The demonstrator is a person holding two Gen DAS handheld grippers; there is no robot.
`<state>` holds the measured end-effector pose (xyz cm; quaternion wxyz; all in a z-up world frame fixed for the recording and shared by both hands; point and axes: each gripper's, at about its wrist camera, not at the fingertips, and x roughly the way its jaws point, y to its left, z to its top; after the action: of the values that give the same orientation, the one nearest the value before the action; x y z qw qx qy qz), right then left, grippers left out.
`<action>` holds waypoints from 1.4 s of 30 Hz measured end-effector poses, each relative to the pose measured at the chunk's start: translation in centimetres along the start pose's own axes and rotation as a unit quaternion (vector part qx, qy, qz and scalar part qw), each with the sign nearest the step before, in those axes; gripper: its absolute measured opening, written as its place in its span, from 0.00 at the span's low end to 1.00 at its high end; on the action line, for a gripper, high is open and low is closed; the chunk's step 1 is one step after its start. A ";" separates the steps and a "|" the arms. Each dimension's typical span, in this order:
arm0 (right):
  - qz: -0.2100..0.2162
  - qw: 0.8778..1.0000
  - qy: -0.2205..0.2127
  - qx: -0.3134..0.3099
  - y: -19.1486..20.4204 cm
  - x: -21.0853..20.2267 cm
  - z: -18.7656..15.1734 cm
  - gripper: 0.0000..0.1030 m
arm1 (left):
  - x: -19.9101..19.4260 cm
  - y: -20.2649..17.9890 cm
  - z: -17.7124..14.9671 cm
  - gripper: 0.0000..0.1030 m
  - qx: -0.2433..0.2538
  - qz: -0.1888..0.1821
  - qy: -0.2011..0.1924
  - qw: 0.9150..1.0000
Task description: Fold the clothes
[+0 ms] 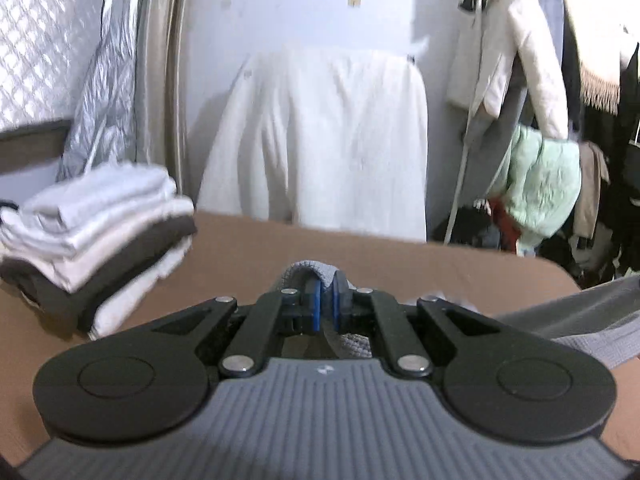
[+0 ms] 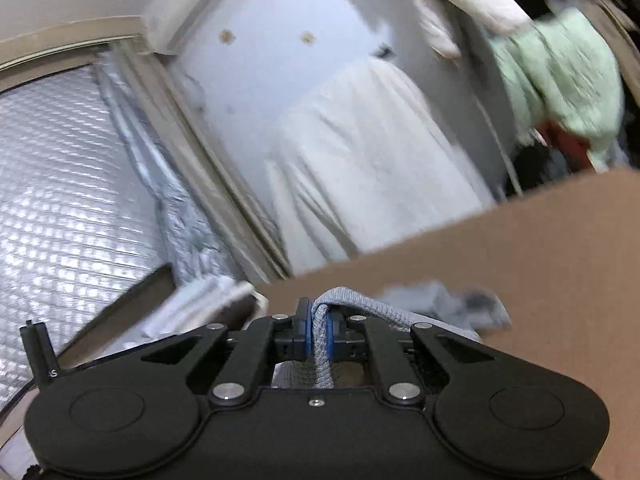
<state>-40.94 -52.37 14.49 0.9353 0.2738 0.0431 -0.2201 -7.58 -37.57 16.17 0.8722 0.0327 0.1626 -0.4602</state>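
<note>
Over on the left wrist view, the left gripper [image 1: 326, 306] has its jaws pinched tight on a fold of the grey knit garment [image 1: 310, 274], which bunches up over the blue pads [image 1: 317, 308] and trails down between them. More of that grey fabric lies off to the right on the brown worktop [image 1: 400, 256]. A stack of folded clothes [image 1: 92, 232], whites with a dark brown layer, sits at the worktop's left side, well apart from the gripper. Behind the worktop a white cloth [image 1: 332, 136] hangs against the wall, next to a cream jacket [image 1: 508, 48] and a mint green puffy thing [image 1: 544, 184].

Right wrist view, pretty tilted and blurry: the right gripper [image 2: 318, 338] also has its jaws clamped on a grey knit fold, and the rest of the garment spills rightwards across the worktop. Silver quilted insulation [image 2: 60, 168] fills the left side.
</note>
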 end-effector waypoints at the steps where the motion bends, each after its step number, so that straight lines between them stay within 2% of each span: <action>1: 0.006 1.000 -0.007 -0.010 0.9 -0.6 1.0 0.09 | -0.9 0.1 0.6 0.05 0.003 0.002 -0.009 1.000; 6: 0.049 0.997 -0.023 -0.050 4.7 -4.3 5.8 0.09 | -6.7 0.4 3.3 0.05 0.008 -0.007 -0.060 0.998; 10: 0.096 0.992 -0.019 -0.076 7.3 -7.5 9.6 0.09 | -12.5 1.4 7.2 0.05 0.013 -0.022 -0.124 0.992; 12: 0.118 0.989 -0.023 -0.082 8.3 -9.0 12.2 0.09 | -15.1 1.3 10.1 0.05 0.018 -0.023 -0.165 0.986; 15: 0.162 0.983 -0.028 -0.081 9.0 -10.5 16.1 0.09 | -18.6 -0.6 13.7 0.05 0.072 0.002 -0.245 0.967; 17: 0.181 0.978 -0.032 -0.097 9.7 -11.0 18.2 0.09 | -19.0 -1.5 16.8 0.05 0.075 -0.003 -0.257 0.963; 19: 0.181 0.976 -0.035 -0.117 9.9 -10.4 20.1 0.09 | -17.0 -1.5 19.9 0.05 0.062 -0.021 -0.234 0.970; 20: 0.173 0.976 -0.033 -0.128 9.9 -9.3 21.1 0.09 | -15.2 -1.8 20.9 0.05 0.064 -0.015 -0.221 0.973; 23: 0.121 0.982 -0.021 -0.140 9.1 -4.4 23.4 0.09 | -7.6 -2.9 22.6 0.05 0.087 0.033 -0.179 0.980; 26: 0.051 0.990 -0.009 -0.133 6.4 3.6 24.9 0.08 | 2.5 -3.4 22.8 0.06 0.094 0.077 -0.134 0.984; 29: 0.008 0.990 0.026 -0.141 3.3 12.8 25.5 0.11 | 13.2 -3.5 21.4 0.12 0.096 0.105 -0.062 0.988; 30: -0.010 0.988 0.049 -0.145 2.1 15.8 24.8 0.23 | 17.0 -3.5 20.0 0.29 0.093 0.124 -0.026 0.988; 31: -0.042 0.988 0.066 -0.131 0.2 18.1 23.3 0.35 | 19.6 -3.3 17.8 0.41 0.091 0.130 0.025 0.987; 32: -0.074 0.987 0.083 -0.118 -1.8 20.3 21.9 0.48 | 22.1 -3.0 15.5 0.47 0.090 0.136 0.076 0.984; 33: -0.106 0.984 0.100 -0.104 -3.7 22.5 20.5 0.52 | 24.7 -2.8 13.3 0.47 0.088 0.141 0.127 0.978; 35: -0.156 0.976 0.129 -0.078 -7.2 26.1 17.2 0.53 | 24.9 -1.5 8.2 0.48 0.039 0.143 0.166 0.975; 37: -0.144 0.978 0.140 -0.058 -9.2 25.3 12.2 0.53 | 23.3 0.1 3.0 0.54 -0.022 0.121 0.205 0.971; 39: -0.133 0.979 0.148 -0.049 -10.0 23.4 7.2 0.53 | 21.5 1.1 -1.6 0.60 -0.054 0.101 0.246 0.963; 42: -0.121 0.978 0.160 -0.048 -10.0 19.4 0.0 0.54 | 18.9 1.5 -6.8 0.60 -0.023 0.121 0.299 0.946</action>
<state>-27.85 -67.40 5.68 0.8946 0.2531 0.2358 -0.2829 1.79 -50.33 3.71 0.8328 0.1680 0.4218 -0.3167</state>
